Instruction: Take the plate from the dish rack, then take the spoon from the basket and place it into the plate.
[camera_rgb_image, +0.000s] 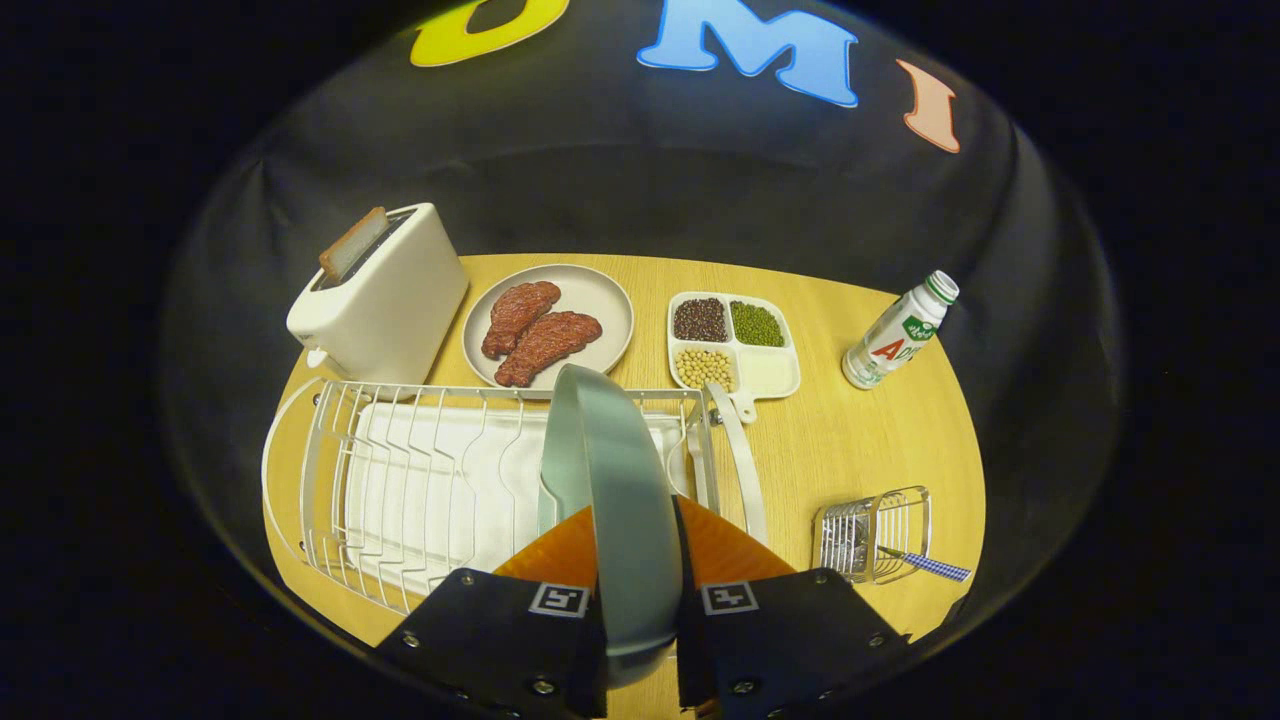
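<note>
Plate (615, 480), pale grey-green, smooth, matte, stands on edge between the two fingers of the gripper (640, 620), which are clamped on its rim from both sides. It sits above the white wire dish rack (400, 480), its top edge reaching toward 12 o'clock. Spoon (925, 565) with blue checked handle pokes from the small wire basket (870, 535) at 3 o'clock of the fingers. Toaster (385, 295) at 10 o'clock; meat dish (610, 300), divided bean tray (775, 375) and bottle (900, 335) lie beyond.
</note>
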